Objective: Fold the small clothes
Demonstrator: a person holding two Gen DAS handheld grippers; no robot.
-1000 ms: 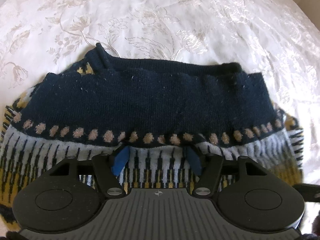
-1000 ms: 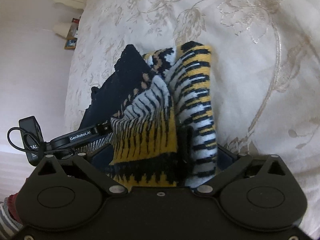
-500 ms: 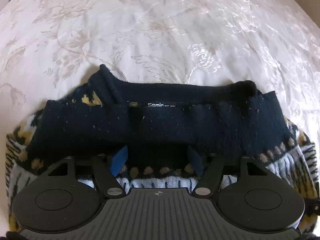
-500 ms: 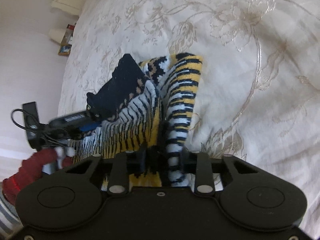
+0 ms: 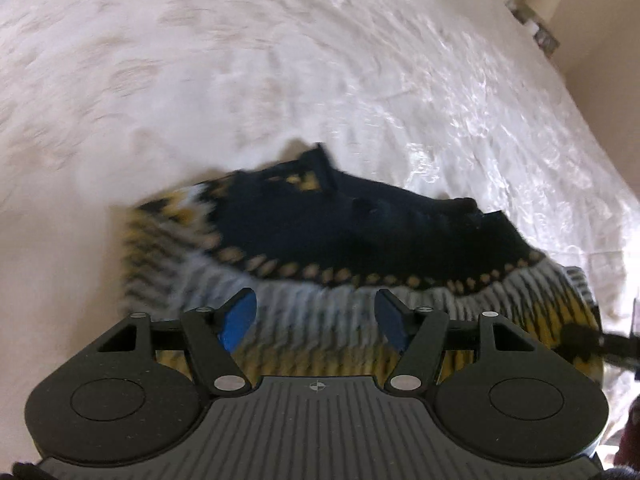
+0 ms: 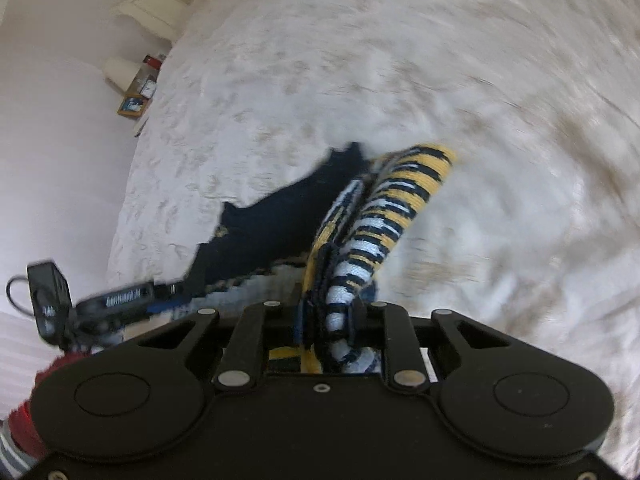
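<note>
Only the right wrist view shows a grip: right gripper (image 6: 326, 320) nearly closed, pinching a bunched striped fold of the sweater (image 6: 384, 208), left gripper (image 6: 120, 300) visible at far left. Left wrist view shows the left gripper (image 5: 316, 316) wide apart, holding nothing, over the sweater's (image 5: 360, 236) white-striped band. Sweater lies on the cream bedspread (image 5: 280, 60); small bedside clutter (image 6: 140, 92) sits beyond the edge.

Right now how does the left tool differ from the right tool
The left tool is open, its blue pads apart and gripping nothing; the right tool is shut on the sweater, pinching a striped yellow, white and navy fold. The left tool hovers over the sweater's flat striped part; the right tool holds its fold bunched up off the bedspread. Both point across the same sweater.
</note>
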